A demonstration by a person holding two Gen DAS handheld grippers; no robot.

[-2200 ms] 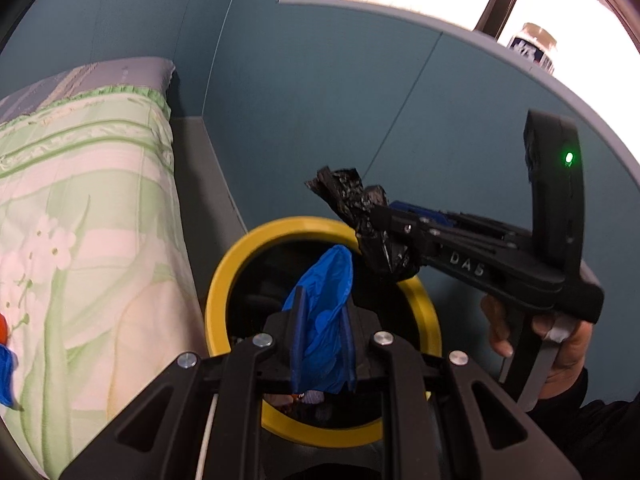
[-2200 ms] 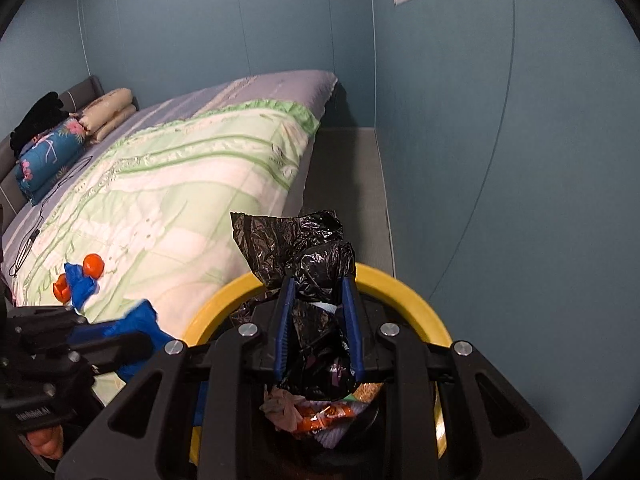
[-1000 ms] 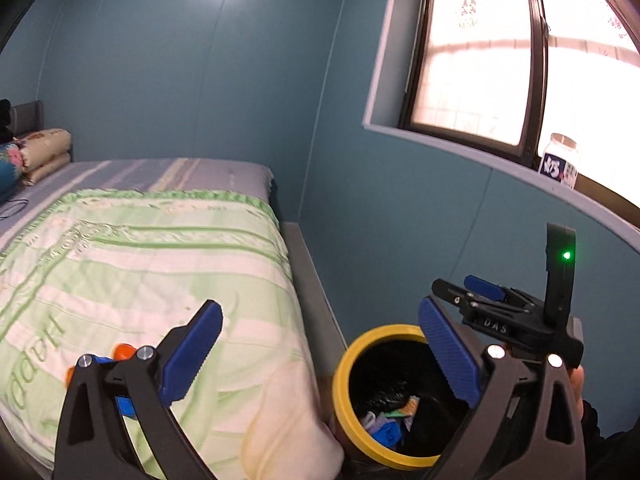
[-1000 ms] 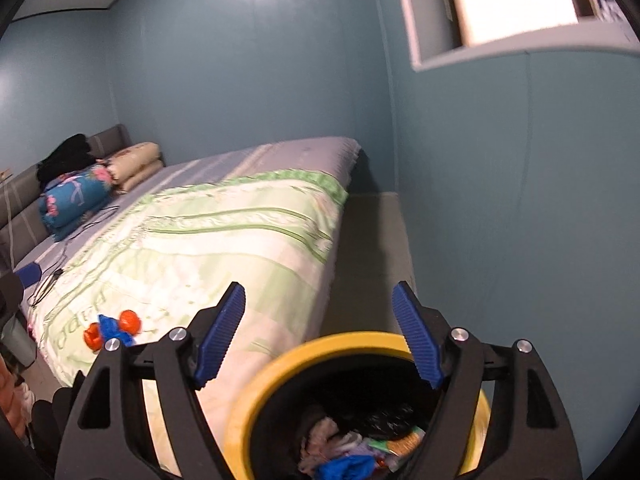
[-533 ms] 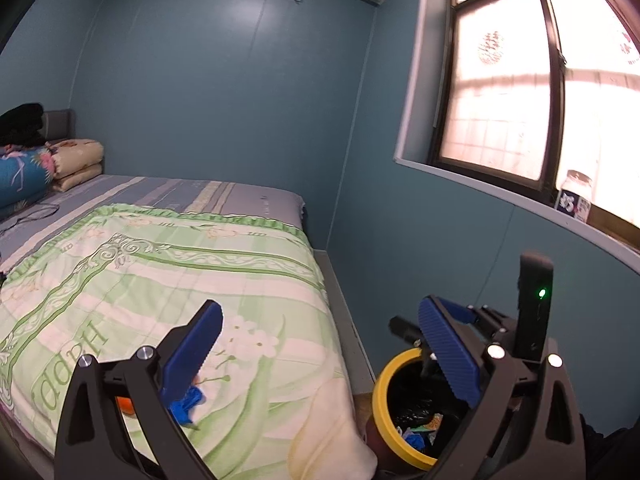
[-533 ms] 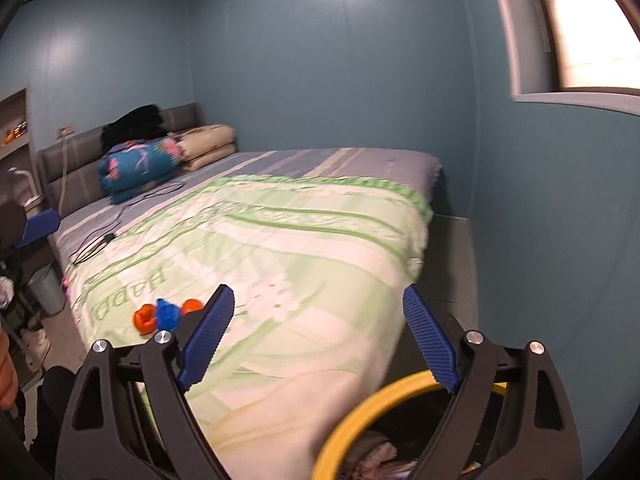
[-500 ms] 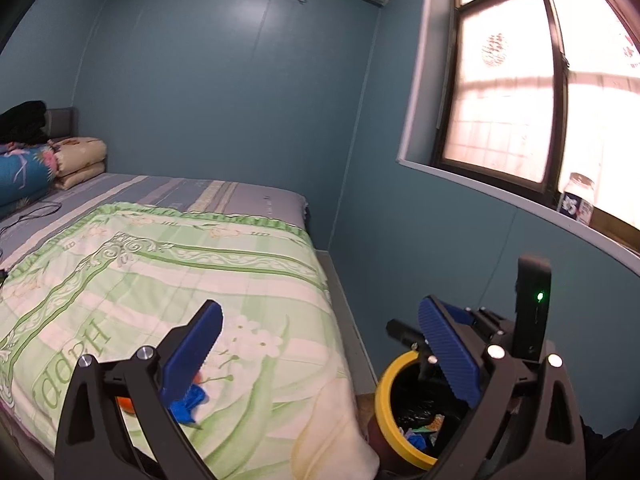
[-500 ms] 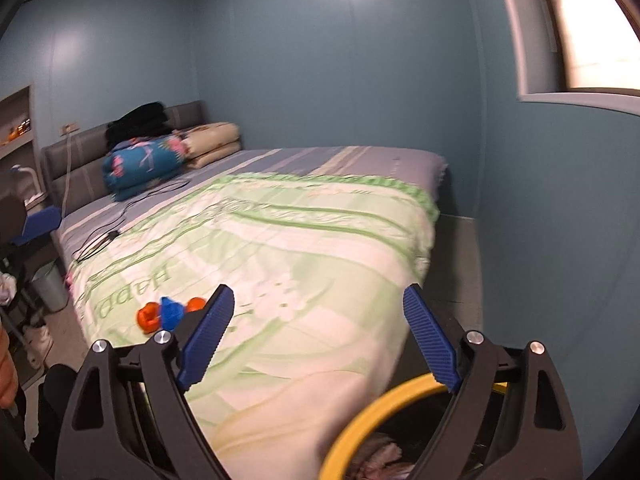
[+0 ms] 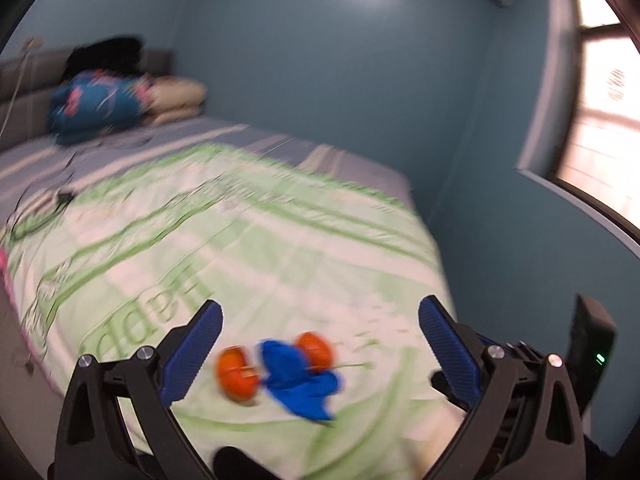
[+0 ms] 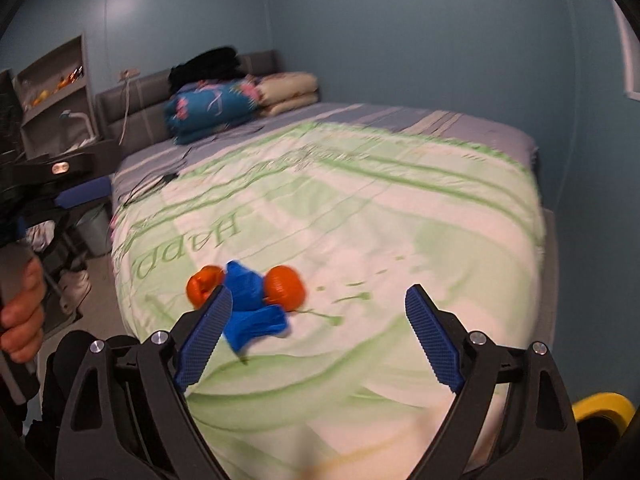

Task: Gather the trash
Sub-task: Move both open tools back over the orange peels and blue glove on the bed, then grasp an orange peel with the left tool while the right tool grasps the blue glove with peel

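Three scraps remain on the green-and-white quilt (image 10: 400, 216) near the foot of the bed: a crumpled blue piece (image 10: 248, 308) with an orange wad (image 10: 285, 288) touching each side, the other orange one (image 10: 202, 285) leftward; the yellow-rimmed bin (image 10: 600, 406) sits low at the bed's corner. Step in hand looks like the approach for another pickup; next move calls for descending onto one scrap and pinching it. Left gripper (image 9: 320, 350) and right gripper (image 10: 318, 326) both hover above the quilt, fingers spread wide, holding and touching nothing.
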